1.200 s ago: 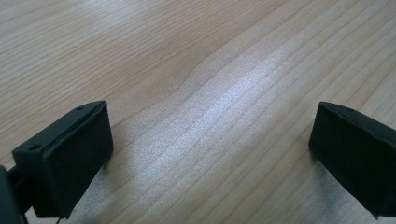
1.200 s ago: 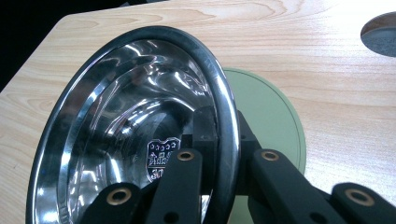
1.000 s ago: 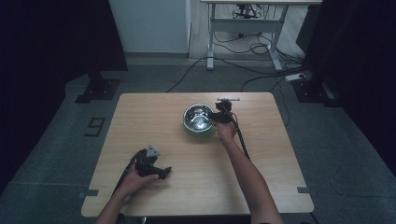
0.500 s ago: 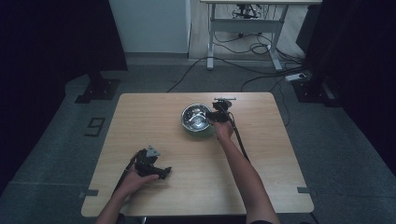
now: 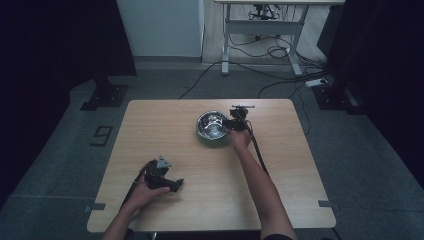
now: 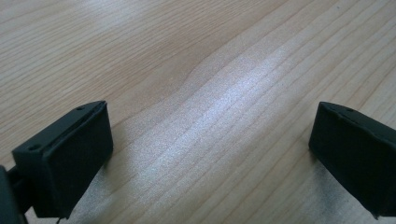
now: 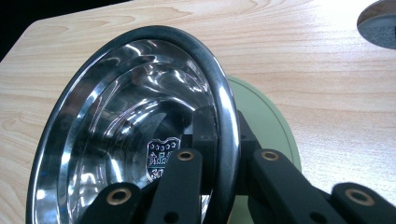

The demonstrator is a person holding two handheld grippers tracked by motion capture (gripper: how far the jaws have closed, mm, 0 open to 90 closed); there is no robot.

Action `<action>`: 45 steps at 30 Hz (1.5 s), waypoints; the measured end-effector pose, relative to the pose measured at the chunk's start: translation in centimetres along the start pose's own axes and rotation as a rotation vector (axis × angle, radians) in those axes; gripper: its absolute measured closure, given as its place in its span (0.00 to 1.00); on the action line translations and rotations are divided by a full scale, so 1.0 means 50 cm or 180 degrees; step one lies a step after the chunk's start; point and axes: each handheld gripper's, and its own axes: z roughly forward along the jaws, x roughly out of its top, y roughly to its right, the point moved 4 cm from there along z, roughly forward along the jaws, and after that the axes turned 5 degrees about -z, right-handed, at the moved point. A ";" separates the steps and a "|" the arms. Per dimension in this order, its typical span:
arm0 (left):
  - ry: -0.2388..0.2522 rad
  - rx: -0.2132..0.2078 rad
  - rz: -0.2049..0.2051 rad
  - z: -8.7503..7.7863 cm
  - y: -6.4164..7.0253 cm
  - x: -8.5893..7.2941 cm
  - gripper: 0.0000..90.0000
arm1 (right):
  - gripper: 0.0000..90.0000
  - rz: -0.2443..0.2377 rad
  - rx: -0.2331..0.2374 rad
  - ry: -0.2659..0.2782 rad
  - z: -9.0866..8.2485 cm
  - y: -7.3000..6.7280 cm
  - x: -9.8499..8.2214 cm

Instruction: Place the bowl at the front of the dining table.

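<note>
— Where's our steel bowl (image 7: 135, 135)?
— Far middle of the worktop (image 5: 165, 200), above a green disc (image 7: 266, 121), tipped, mouth facing left; right gripper (image 5: 231, 123) fingers clamp its rim.
— Changes?
— Barely any. Left gripper (image 6: 210, 154) rests near-left, fingers wide, empty.

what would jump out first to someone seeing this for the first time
The shiny round steel bowl near the table's far middle, its rim pinched by the right gripper above a pale green round mat. Then the left gripper, jaws wide open, resting on the light wooden table at the near left.
</note>
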 end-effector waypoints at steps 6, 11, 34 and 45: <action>0.0000 0.0002 0.0000 0.000 0.000 0.000 0.00 | 0.95 0.0022 -0.0024 -0.0041 0.009 0.006 -0.007; 0.0001 0.0000 -0.0001 0.000 0.000 0.000 0.00 | 0.95 0.0039 -0.0038 -0.0053 0.014 0.010 -0.010; 0.0001 0.0000 -0.0002 0.000 0.000 0.000 0.00 | 0.59 -0.0024 0.0037 -0.0050 0.013 0.020 -0.024; 0.0001 0.0001 -0.0002 0.000 0.000 0.000 0.00 | 0.41 -0.0237 -0.0074 0.0195 -0.027 0.012 -0.026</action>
